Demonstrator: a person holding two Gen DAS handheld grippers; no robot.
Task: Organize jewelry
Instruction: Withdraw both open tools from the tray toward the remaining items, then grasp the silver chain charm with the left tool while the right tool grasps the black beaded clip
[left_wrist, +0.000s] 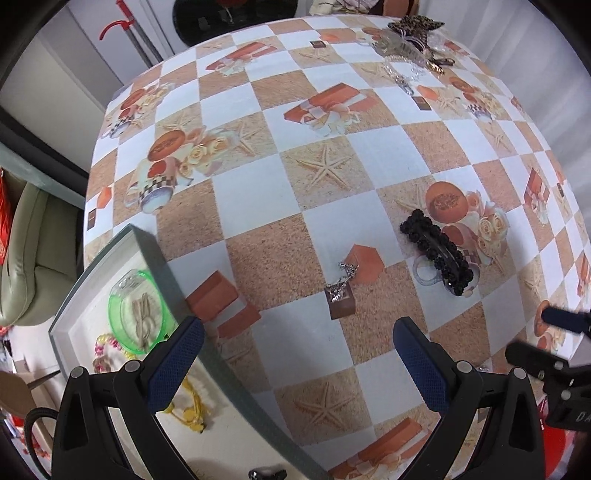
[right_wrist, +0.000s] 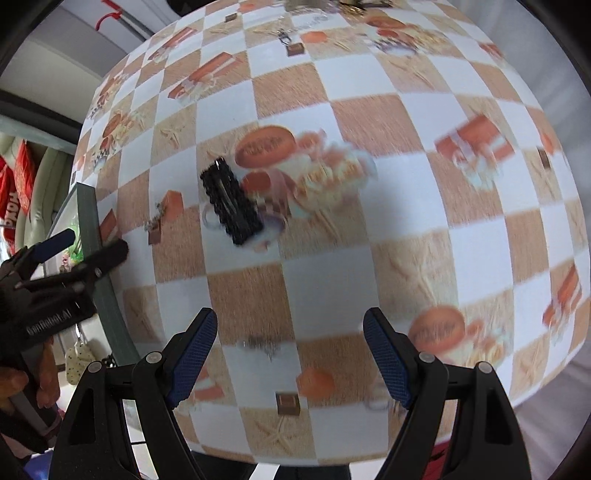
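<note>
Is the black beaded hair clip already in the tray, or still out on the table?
Out. The black beaded hair clip lies on the checkered tablecloth, well apart from the tray; neither tongs hold it.

The tabletop (left_wrist: 258, 192) wears a smooth, faintly glossy printed cloth. The hair clip (left_wrist: 437, 251) is glossy black plastic with knobbly beads. The chain (left_wrist: 341, 282) glints like silver metal. The tray (left_wrist: 162, 266) looks matt grey-green with a pale matt floor, and the green case (left_wrist: 122, 314) is clear shiny plastic.
</note>
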